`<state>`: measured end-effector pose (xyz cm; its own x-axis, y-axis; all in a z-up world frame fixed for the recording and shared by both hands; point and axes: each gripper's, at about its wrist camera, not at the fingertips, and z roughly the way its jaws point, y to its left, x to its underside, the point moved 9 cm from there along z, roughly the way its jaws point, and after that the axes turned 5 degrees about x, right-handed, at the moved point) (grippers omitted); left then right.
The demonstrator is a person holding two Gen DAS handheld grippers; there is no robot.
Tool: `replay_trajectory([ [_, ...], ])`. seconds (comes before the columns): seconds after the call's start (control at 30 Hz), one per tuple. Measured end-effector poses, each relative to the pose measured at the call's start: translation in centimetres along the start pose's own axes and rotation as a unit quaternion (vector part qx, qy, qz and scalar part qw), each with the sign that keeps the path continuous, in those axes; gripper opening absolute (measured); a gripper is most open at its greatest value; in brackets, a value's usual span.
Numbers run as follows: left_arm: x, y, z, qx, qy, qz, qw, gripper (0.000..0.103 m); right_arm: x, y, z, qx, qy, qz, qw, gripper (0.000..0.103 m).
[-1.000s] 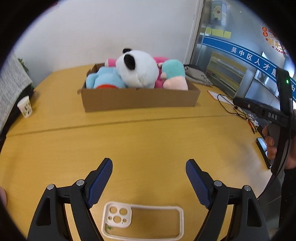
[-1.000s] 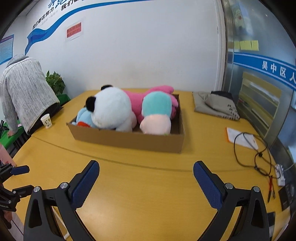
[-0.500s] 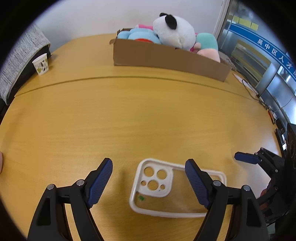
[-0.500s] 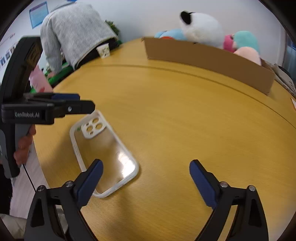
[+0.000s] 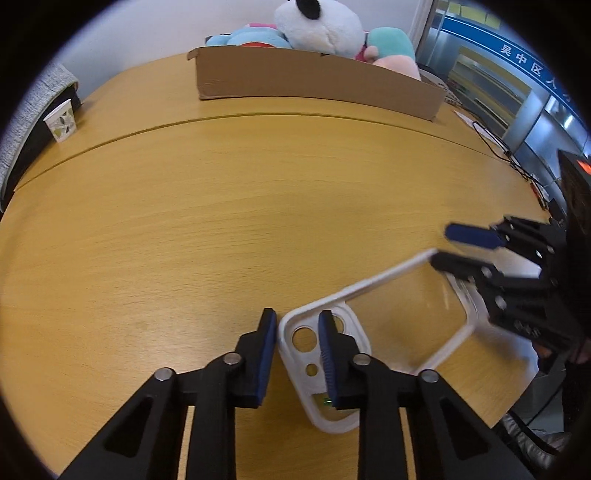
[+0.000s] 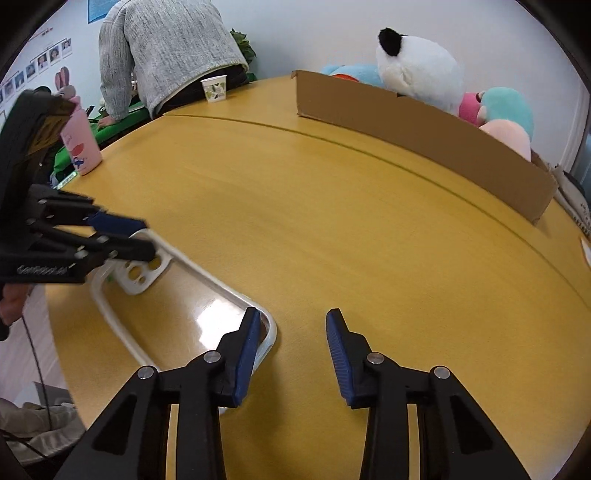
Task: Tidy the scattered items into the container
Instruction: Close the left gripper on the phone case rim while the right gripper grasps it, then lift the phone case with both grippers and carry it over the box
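The phone case [image 5: 373, 325] lies flat on the counter [image 5: 221, 206], its long axis running left-right with the camera end left. The left tongs [image 5: 297, 332] have just closed, pinching its camera-end rim; the right tongs [image 6: 291, 332], closing, straddle the far-right corner, part-spread.

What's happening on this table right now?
A person with a gripper in each hand is working on a clear phone case lying on the wooden table. The left gripper has just been closing on the case's camera-end edge. The right gripper has been closing at the opposite corner, not yet gripping. The cardboard box of plush toys waits beyond.
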<state>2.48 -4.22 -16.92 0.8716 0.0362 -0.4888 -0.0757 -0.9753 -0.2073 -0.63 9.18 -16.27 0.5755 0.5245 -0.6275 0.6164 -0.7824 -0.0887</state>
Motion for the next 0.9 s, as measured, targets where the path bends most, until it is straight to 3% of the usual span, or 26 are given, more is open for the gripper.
replay_trajectory([
  [0.13,-0.1,-1.0,0.4,-0.009,0.001,0.005,0.9999,0.010,-0.5,-2.6,-0.4,0.035,0.000,0.014,0.999,0.039],
  [0.4,-1.2,-1.5,1.1,-0.010,0.003,0.011,0.9999,0.010,1.6,-3.1,-1.3,0.020,0.020,0.039,0.999,0.040],
  [0.43,-1.2,-1.5,1.2,-0.010,0.003,0.010,0.9999,0.010,1.5,-2.9,-1.3,0.020,0.020,0.041,0.999,0.038],
  [0.53,-1.5,-1.5,1.3,-0.001,0.004,0.004,1.0000,0.010,1.2,-1.8,-1.3,0.014,0.018,0.026,0.999,0.017],
  [0.6,-1.8,-1.5,1.2,0.006,0.003,0.002,1.0000,0.009,1.1,-1.6,-1.3,0.026,0.018,0.017,0.999,0.016],
  [0.63,-1.9,-1.7,1.2,0.013,0.002,0.002,0.9999,0.009,1.1,-1.9,-1.3,0.032,0.020,0.020,0.999,0.009],
  [0.9,-6.9,-3.9,-1.5,0.029,-0.035,0.038,0.9982,0.009,-1.3,-5.0,-3.4,0.075,-0.002,0.070,0.995,0.005],
])
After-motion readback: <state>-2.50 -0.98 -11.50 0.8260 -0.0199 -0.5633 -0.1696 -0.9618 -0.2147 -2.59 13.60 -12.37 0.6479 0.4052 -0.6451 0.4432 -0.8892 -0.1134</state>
